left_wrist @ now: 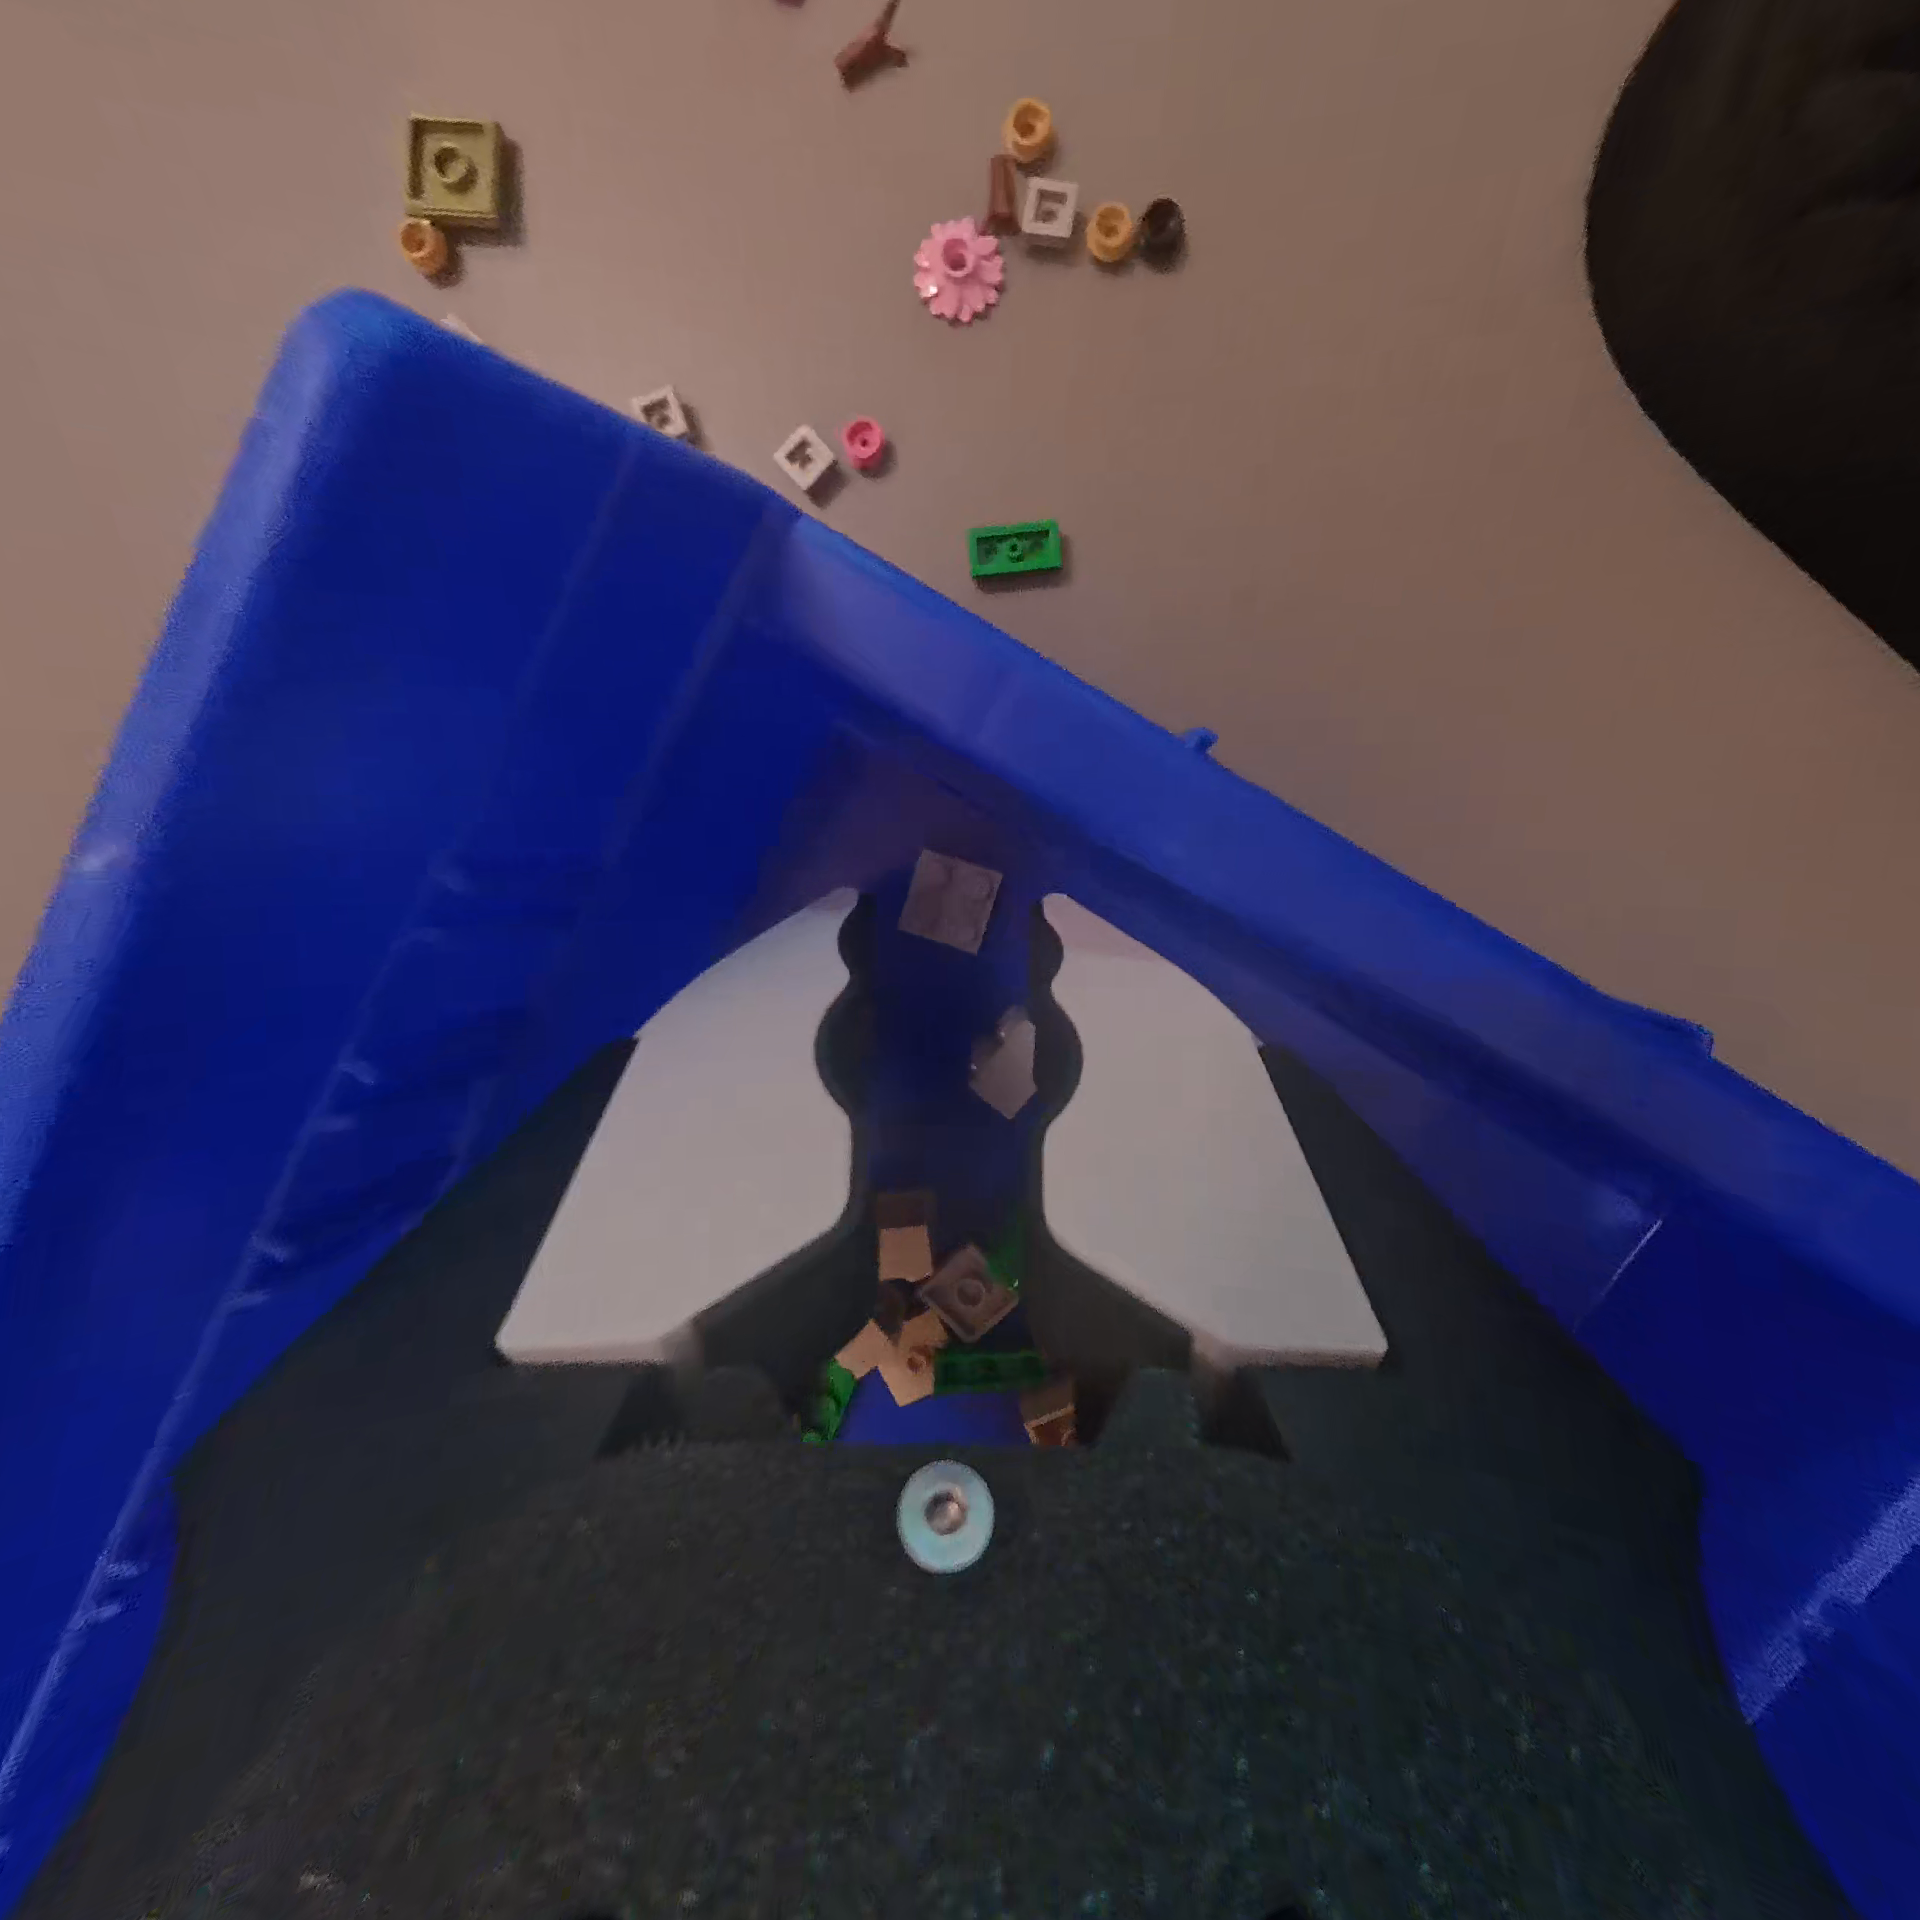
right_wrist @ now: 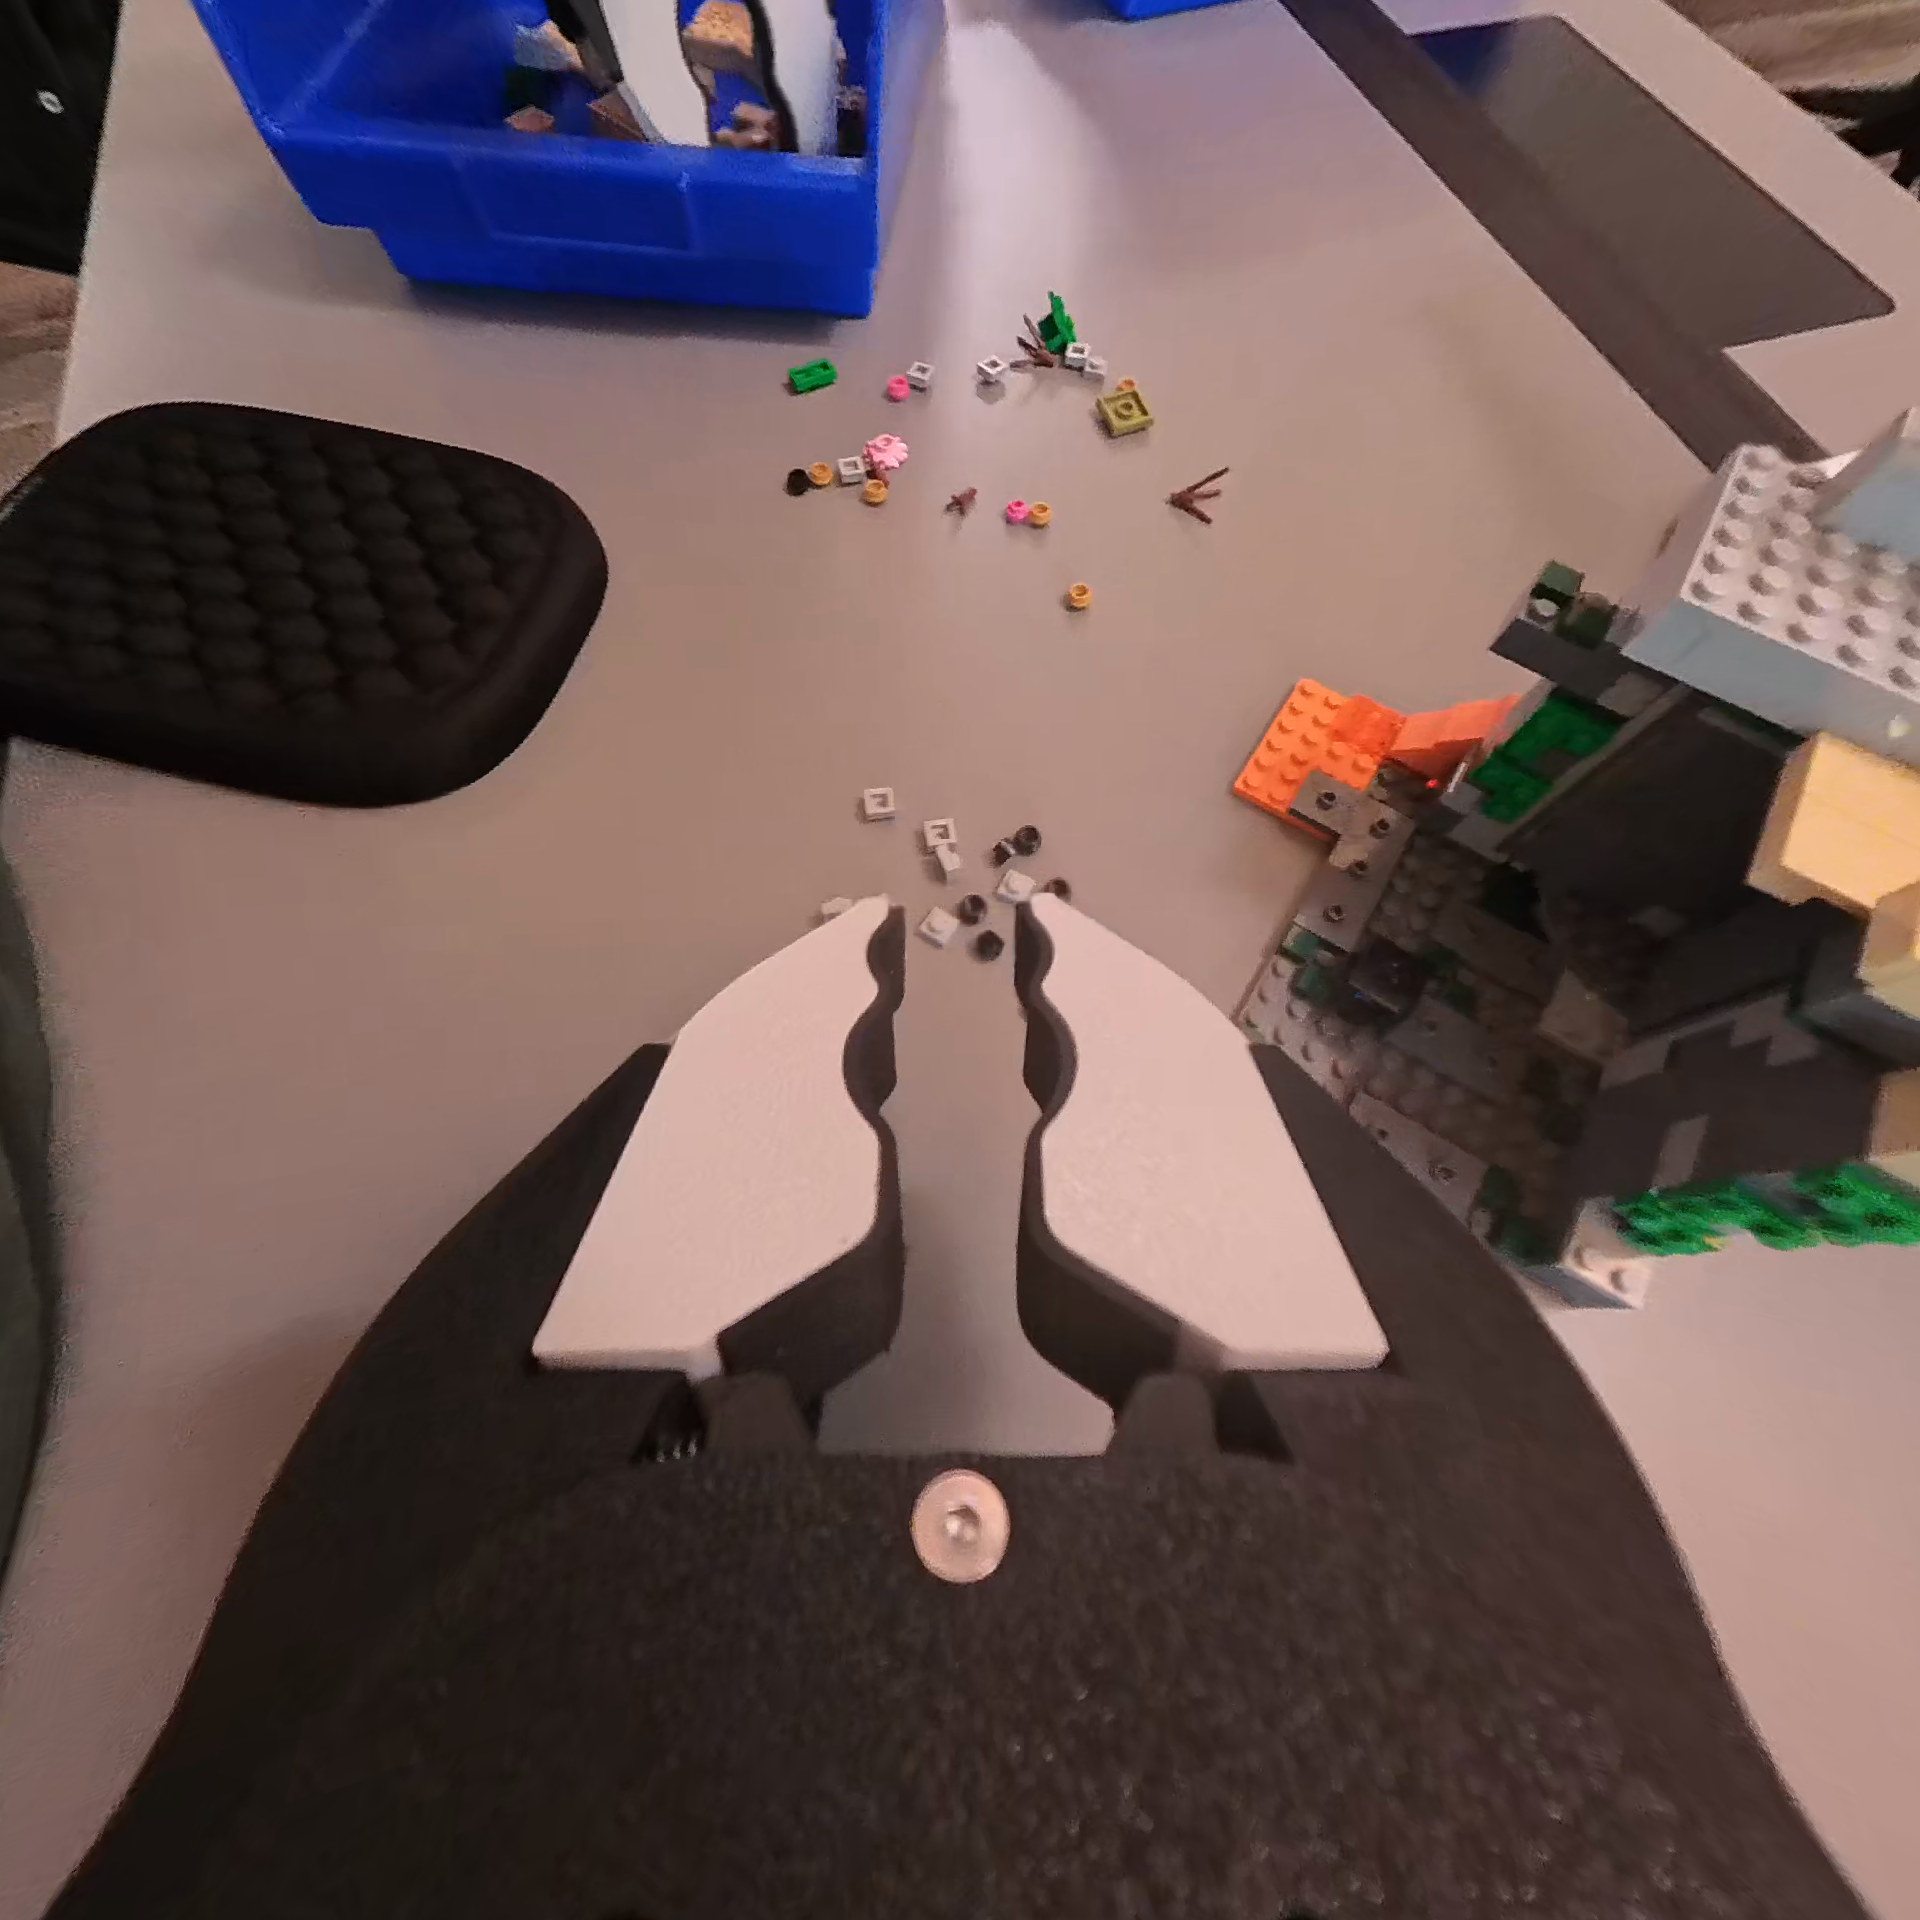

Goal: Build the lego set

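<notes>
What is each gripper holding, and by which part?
Nothing. The right gripper stands open above loose pieces. The left gripper, inside the blue bin, is open too; the grey tile between its pads is unclamped.

I find no writing that I can read anywhere in front of me: no label, brand, number or sign. The blue bin (right_wrist: 582, 197) at the far edge of the table (right_wrist: 727, 665) has a plain wall. The small loose bricks (right_wrist: 940, 831) near the table's middle are bare. The brick model (right_wrist: 1621, 935) at the right edge carries only studs, and whatever marks those may bear are too small to make out.
</notes>
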